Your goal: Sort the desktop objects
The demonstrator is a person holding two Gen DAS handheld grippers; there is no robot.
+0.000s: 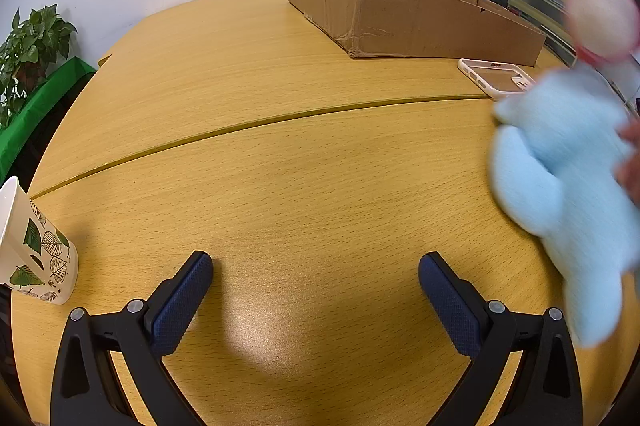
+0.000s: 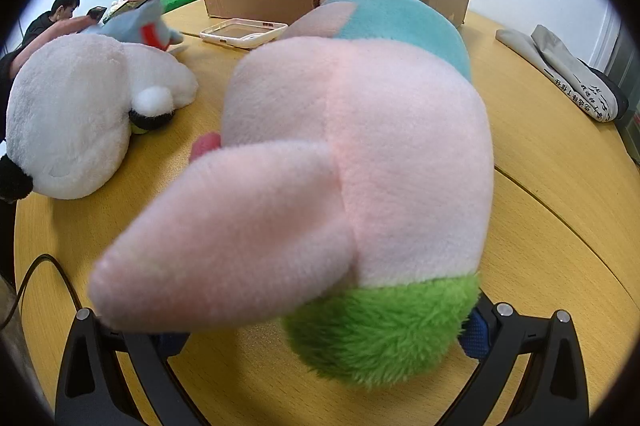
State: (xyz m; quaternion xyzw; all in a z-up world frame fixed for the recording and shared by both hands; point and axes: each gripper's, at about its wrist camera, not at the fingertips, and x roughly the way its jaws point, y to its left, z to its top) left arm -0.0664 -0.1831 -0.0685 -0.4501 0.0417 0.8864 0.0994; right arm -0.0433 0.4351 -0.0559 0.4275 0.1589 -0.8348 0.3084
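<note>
A leaf-printed paper cup [image 1: 34, 250] stands at the wooden table's [image 1: 280, 153] left edge. A long brown cardboard box [image 1: 400, 17] lies at the back, a white-rimmed phone case [image 1: 496, 77] just before it.

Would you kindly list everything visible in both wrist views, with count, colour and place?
Table: one, light wood, under everything.
Cardboard tray: one, brown, far side of the table.
Phone case: one, white-rimmed, in front of the tray.
Paper cup: one, white with green leaves, left edge of the left view.
Plush toy: one, pink, blue and green, between the right gripper's fingers.
White plush: one, white with black, left of it.
Small blue plush: one, behind the white plush.
Folded cloth: one, grey-white, far right.
Plant: one, green, beyond the table.
Left gripper: open, empty.
Right gripper: around the plush toy.
</note>
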